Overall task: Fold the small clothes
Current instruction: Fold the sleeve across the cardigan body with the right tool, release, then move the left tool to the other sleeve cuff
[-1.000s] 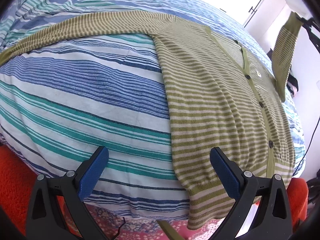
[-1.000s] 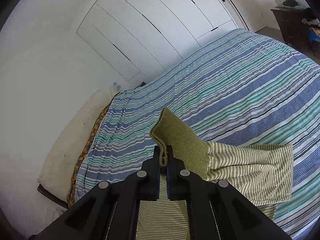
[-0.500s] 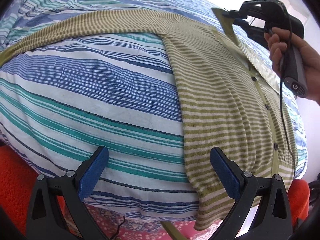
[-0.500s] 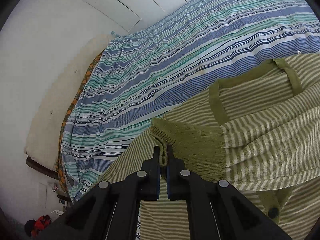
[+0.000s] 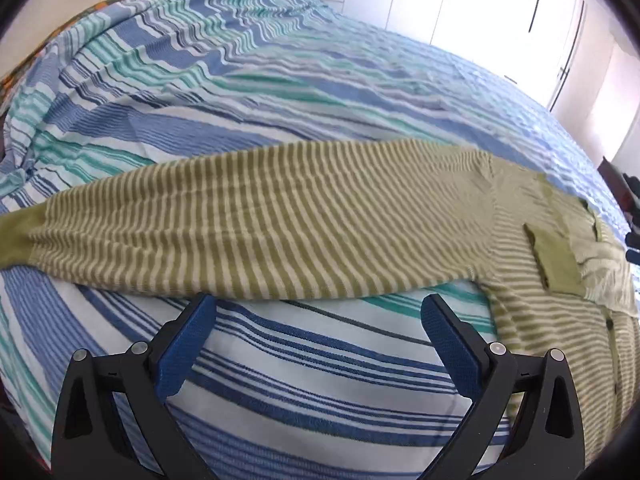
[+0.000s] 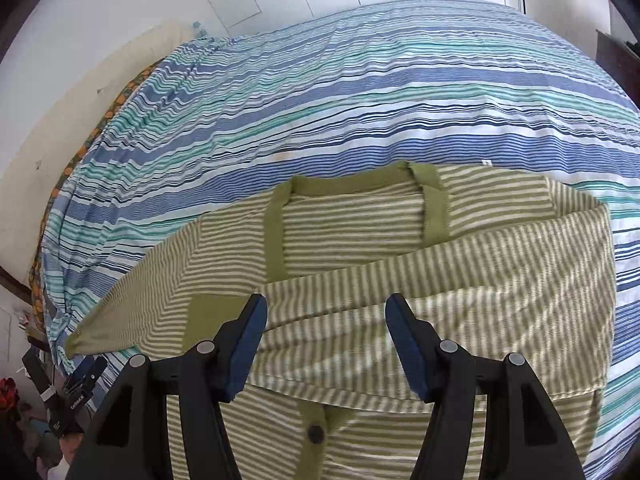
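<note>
A green and cream striped cardigan (image 6: 360, 236) lies face up on the striped bed. Its right sleeve (image 6: 460, 300) is folded across the chest, its green cuff (image 5: 556, 264) lying flat on the body. The other sleeve (image 5: 260, 224) stretches out flat to the left, with its green cuff (image 5: 16, 236) at the left edge of the left wrist view. My left gripper (image 5: 316, 320) is open and empty, just in front of that outstretched sleeve. My right gripper (image 6: 324, 320) is open and empty, right above the folded sleeve.
The blue, teal and white striped bedspread (image 6: 360, 92) covers the whole bed. White wardrobe doors (image 5: 460, 4) stand behind it. A cream headboard (image 6: 52, 136) lies at the left. Dark clutter (image 6: 52, 400) sits on the floor by the bed's corner.
My right gripper laid the sleeve cuff across the cardigan's chest and opened, letting it go. My left gripper moved from the hem up to the outstretched left sleeve.
</note>
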Tool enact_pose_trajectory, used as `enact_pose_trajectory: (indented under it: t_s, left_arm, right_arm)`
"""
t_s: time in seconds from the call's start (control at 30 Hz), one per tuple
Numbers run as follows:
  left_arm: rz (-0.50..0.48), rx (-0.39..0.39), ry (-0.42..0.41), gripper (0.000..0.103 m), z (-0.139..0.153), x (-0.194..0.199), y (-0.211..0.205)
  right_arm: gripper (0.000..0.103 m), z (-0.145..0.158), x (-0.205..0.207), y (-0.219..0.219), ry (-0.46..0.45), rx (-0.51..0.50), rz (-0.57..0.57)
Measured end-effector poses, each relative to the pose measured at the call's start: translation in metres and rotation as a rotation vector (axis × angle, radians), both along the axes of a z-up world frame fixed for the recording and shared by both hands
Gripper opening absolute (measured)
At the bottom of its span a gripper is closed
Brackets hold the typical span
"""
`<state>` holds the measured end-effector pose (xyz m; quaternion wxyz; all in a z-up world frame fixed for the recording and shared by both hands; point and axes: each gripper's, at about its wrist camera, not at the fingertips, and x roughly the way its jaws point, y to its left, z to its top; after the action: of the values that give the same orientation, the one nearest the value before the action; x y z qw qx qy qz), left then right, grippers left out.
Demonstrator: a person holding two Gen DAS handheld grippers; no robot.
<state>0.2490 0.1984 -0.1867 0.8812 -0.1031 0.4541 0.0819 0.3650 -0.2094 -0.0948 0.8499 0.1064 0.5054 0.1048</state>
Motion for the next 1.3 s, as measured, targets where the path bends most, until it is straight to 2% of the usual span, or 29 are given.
enact_pose_trajectory:
  t_s: [0.03,0.1,0.17,0.2,0.23,0.3,0.47,0.67,0.8,1.0,1.17,1.3]
  left_arm:
    - [-0.025,0.028,0.037,0.103,-0.017,0.004,-0.004]
    - [-0.025,0.090,-0.037,0.103,-0.014,-0.004,-0.011]
    - [-0.023,0.123,-0.018,0.103,-0.010,-0.005,-0.014]
    - [-0.028,0.127,-0.021,0.103,-0.009,-0.007,-0.014]
    - [-0.028,0.122,-0.027,0.103,-0.010,-0.007,-0.013]
    - [-0.025,0.103,-0.034,0.103,-0.010,-0.008,-0.010]
    - [-0.025,0.116,-0.033,0.103,-0.013,-0.005,-0.015]
    - [-0.025,0.113,-0.034,0.103,-0.014,-0.006,-0.015]
    - [-0.024,0.113,-0.034,0.103,-0.014,-0.006,-0.016]
    - [-0.025,0.113,-0.034,0.103,-0.014,-0.006,-0.015]
    - [-0.024,0.113,-0.034,0.103,-0.013,-0.005,-0.015]
    - [-0.024,0.113,-0.034,0.103,-0.013,-0.005,-0.015]
  right_arm:
    - [0.063,-0.008,0.002,-0.007,0.021,-0.029,-0.011]
    - [0.063,-0.038,0.001,-0.012,0.086,-0.089,-0.017]
    - [0.063,-0.076,-0.005,-0.007,0.197,-0.138,0.000]
    - [0.063,-0.079,-0.011,-0.002,0.157,-0.177,0.008]
    - [0.065,-0.076,-0.017,0.004,0.110,-0.216,0.016]
    - [0.065,-0.069,-0.021,0.011,0.101,-0.239,0.024]
    - [0.065,-0.035,-0.053,0.022,-0.035,-0.218,0.002]
    - [0.068,-0.019,-0.119,0.042,-0.117,-0.185,-0.038]
    - [0.068,-0.027,-0.155,0.062,-0.101,-0.197,0.004]
    - [0.068,-0.044,-0.186,0.075,0.020,-0.190,0.009]
    - [0.068,-0.042,-0.208,0.084,0.035,-0.271,0.048]
    - [0.068,-0.033,-0.215,0.085,0.012,-0.277,0.024]
